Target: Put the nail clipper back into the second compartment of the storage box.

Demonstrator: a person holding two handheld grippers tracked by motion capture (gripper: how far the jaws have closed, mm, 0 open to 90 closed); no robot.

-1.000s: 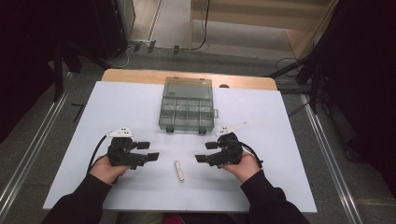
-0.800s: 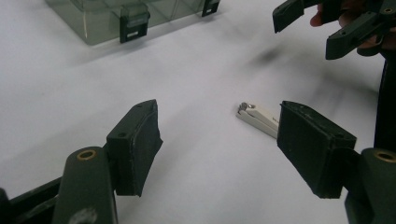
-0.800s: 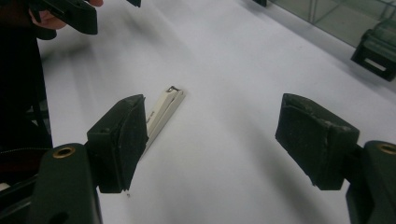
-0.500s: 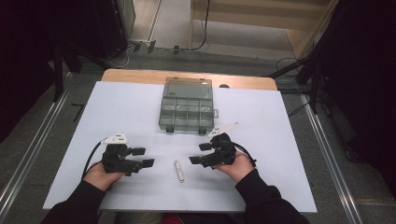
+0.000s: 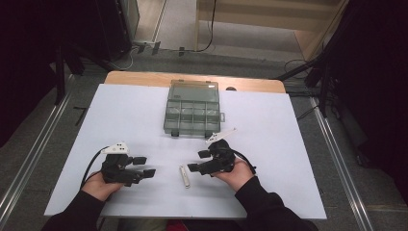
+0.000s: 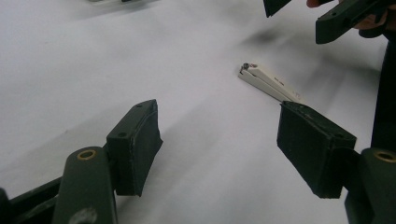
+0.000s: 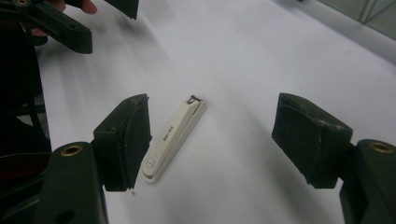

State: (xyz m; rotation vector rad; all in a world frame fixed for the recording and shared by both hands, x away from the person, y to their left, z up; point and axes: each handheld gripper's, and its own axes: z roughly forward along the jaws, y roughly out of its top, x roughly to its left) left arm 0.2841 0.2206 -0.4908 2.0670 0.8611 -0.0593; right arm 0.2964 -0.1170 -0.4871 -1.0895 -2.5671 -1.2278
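A small white nail clipper (image 5: 184, 175) lies flat on the white tabletop near the front, between my two grippers. My right gripper (image 5: 197, 161) is open just to its right; in the right gripper view the clipper (image 7: 175, 135) lies on the table beside the left jaw, with the gripper (image 7: 219, 126) wide apart around it. My left gripper (image 5: 144, 166) is open and empty, some way left of the clipper. In the left gripper view the gripper (image 6: 224, 140) points at the clipper (image 6: 271, 83), which lies beyond the right jaw.
A clear grey compartment box (image 5: 193, 108) stands at the back middle of the white table cover (image 5: 288, 144). A wooden table edge (image 5: 144, 78) shows behind it. Metal rails (image 5: 337, 159) run along both sides, on the floor.
Both hands have drifted toward the front edge. The right gripper has slid left, closer to the nail clipper. The clipper and the box have not moved.
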